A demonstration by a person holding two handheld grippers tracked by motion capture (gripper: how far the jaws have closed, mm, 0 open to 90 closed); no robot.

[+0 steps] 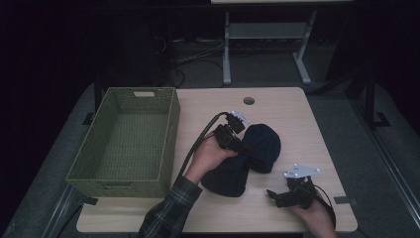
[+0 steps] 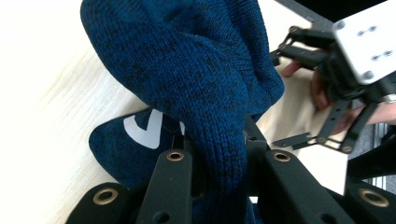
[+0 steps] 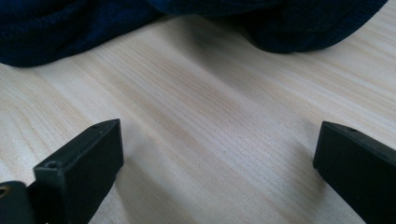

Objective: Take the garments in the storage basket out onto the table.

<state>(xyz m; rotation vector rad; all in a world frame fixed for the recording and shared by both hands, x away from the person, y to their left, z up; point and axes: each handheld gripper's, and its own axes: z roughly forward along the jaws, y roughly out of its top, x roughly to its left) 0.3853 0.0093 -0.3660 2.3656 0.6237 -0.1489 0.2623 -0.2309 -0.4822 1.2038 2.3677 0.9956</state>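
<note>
Wooden table (image 1: pixel 297 119) is lying pale under me in a dark room. I am pinching a fold of the blue knit hat (image 2: pixel 196 84) in my left claw (image 1: pixel 242 147), while my right claw (image 3: pixel 215 154) is gaping empty nearby; a green basket (image 1: pixel 126 144) is sitting at the left.

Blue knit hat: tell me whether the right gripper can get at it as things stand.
Probably yes. The right gripper rests open on the table, with bare wood between its jaws and the blue knit hat. The left gripper already pinches a fold.
</note>
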